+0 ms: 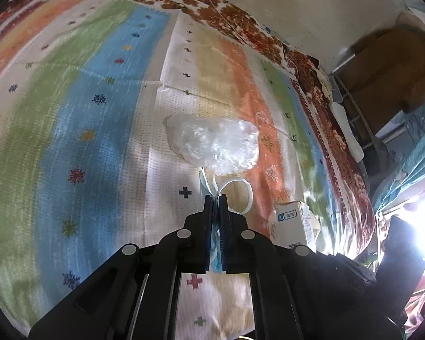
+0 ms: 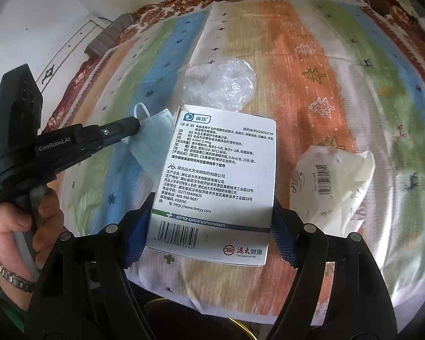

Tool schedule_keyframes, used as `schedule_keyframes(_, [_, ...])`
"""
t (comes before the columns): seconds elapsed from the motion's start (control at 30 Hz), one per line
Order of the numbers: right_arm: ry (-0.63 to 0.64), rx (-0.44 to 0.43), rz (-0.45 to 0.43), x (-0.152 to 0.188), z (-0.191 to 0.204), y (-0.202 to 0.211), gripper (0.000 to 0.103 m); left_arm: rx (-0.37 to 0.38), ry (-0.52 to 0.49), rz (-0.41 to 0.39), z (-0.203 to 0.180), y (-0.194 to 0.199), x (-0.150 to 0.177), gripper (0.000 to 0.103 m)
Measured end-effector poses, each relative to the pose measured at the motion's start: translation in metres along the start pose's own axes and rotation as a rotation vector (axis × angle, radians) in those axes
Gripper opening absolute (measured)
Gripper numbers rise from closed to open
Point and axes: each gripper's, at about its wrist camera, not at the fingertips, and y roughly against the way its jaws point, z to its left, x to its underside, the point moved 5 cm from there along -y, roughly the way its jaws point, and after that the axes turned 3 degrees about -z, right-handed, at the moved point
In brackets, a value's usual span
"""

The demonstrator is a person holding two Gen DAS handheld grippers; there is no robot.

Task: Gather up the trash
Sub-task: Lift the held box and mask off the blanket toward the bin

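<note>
My left gripper (image 1: 216, 197) is shut on a light blue face mask (image 1: 216, 243), whose white ear loop (image 1: 248, 195) sticks out past the fingertips. In the right wrist view the left gripper (image 2: 137, 126) pinches the mask (image 2: 153, 144) left of the box. My right gripper (image 2: 212, 212) is shut on a white medicine box (image 2: 218, 170), its blue pads pressing both sides. The box also shows in the left wrist view (image 1: 293, 226). A crumpled clear plastic wrap (image 1: 215, 144) (image 2: 223, 82) lies on the bed beyond both. A crumpled white tissue packet (image 2: 331, 187) lies right of the box.
Everything lies on a striped, colourful bedspread (image 1: 99, 119) (image 2: 311, 56) over a brown floral blanket (image 1: 340, 147). A wall runs behind the bed. A cardboard box (image 1: 388, 79) stands beyond the bed's right edge. A grey striped pillow (image 2: 107, 38) lies at the far left.
</note>
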Motion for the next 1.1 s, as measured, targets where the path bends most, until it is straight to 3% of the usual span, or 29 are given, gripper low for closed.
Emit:
schedule_keyframes(0.47, [0.111,0.027,-0.078,0.021,0.022,0.058,0.070,-0.012,-0.061,-0.028,-0.035,0.059,0.025,0.004])
schedule_keyframes(0.83, [0.177,0.016,-0.166,0.058,0.044,0.113,0.070,-0.033,0.019,-0.034,-0.040,0.103,0.061,0.004])
schedule_keyframes(1.1, [0.188,0.029,-0.198,0.081,0.045,0.132,0.070,-0.025,-0.004,-0.068,-0.048,0.130,0.086,0.004])
